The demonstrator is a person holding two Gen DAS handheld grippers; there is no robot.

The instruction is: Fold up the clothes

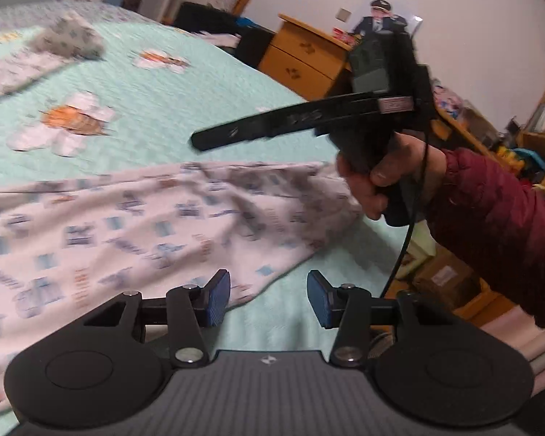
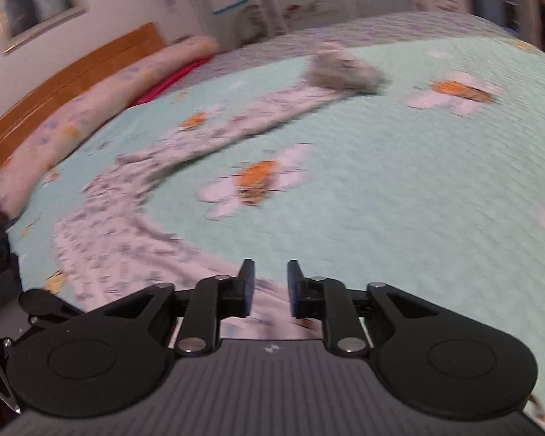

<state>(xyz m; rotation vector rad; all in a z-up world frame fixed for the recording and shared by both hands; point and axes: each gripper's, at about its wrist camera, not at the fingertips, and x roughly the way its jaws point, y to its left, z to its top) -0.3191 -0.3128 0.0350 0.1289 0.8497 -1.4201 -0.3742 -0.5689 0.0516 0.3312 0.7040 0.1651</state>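
- Mint-green quilted bedspread [image 1: 207,83] with white-and-orange flower patches covers the bed; it serves as the landmark for all positions below.
- Pale printed garment [image 1: 134,225] lies spread and wrinkled on the bedspread, near its edge closest to the cameras; in the right wrist view it runs as a long curved band [image 2: 134,196] across the bedspread toward the far side.
- Grey crumpled cloth [image 2: 345,69] sits on the bedspread at the far end of that band.
- Left gripper [image 1: 269,298]: jaws wide apart, empty, hovering just above the garment's hem.
- Right gripper [image 2: 270,290]: jaws parted by a narrow gap, nothing between them, above the garment's near edge; seen from the left wrist view it is raised over the bedspread in a hand [image 1: 378,178] with a dark red sleeve [image 1: 497,225].
- Wooden headboard [image 2: 72,83] and a long patterned pillow [image 2: 101,109] border the bedspread's side.
- Wooden nightstand [image 1: 305,58] stands beyond the bedspread.
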